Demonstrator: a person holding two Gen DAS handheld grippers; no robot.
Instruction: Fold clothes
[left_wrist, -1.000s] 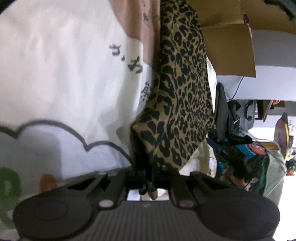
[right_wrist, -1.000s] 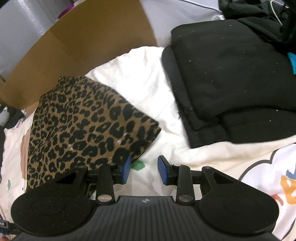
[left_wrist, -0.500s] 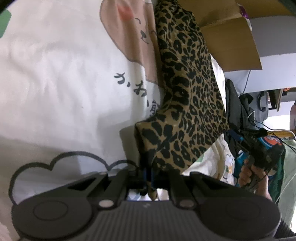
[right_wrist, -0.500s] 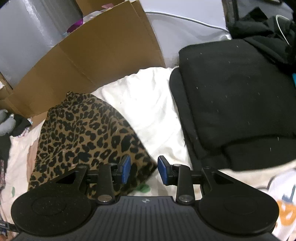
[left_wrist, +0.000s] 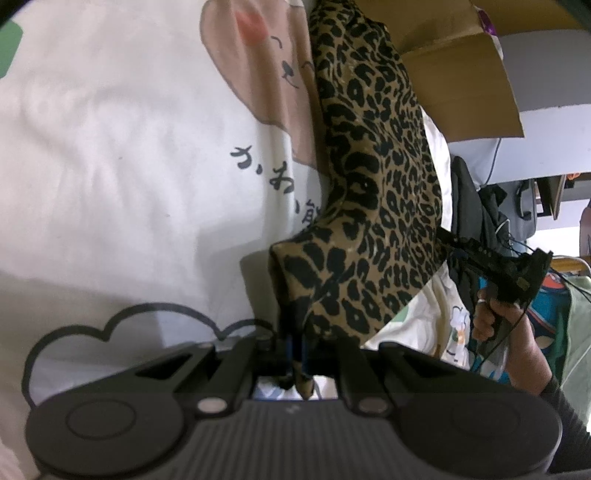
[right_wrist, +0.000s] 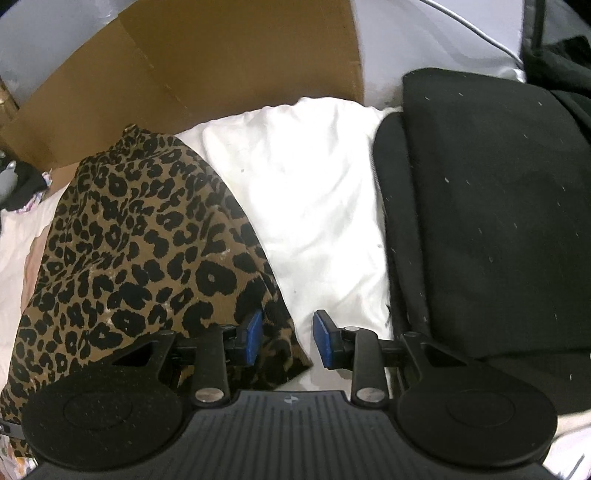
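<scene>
The leopard garment (left_wrist: 373, 206) is seen in the left wrist view as a long, narrow strip of fabric, its long axis running from the near corner at the left gripper (left_wrist: 297, 354) away toward the cardboard (left_wrist: 458, 74) at the far end. The near corner is raised off the sheet (left_wrist: 110, 166) and drawn to a point; the far part lies flat. The fabric is tan with black rosette spots, folded over on itself, with a doubled edge visible along its near side. The left gripper is found clamped on that corner, its 2 fingers pressed together with a tail of fabric protruding below them. The sheet beneath is white, printed with a pink cartoon figure, dark script and a cloud outline. In the right wrist view the garment (right_wrist: 140, 258) lies on the white bedding to the left of a folded black garment (right_wrist: 480, 206), with a bare white band between the 2. The right gripper (right_wrist: 287, 338) is seen with its jaws parted and nothing between the blue pads (right_wrist: 254, 332); the left pad overlaps the garment's near right corner, though contact cannot be confirmed. The person's right hand (left_wrist: 495, 321) is seen on that gripper's handle in the left wrist view.
</scene>
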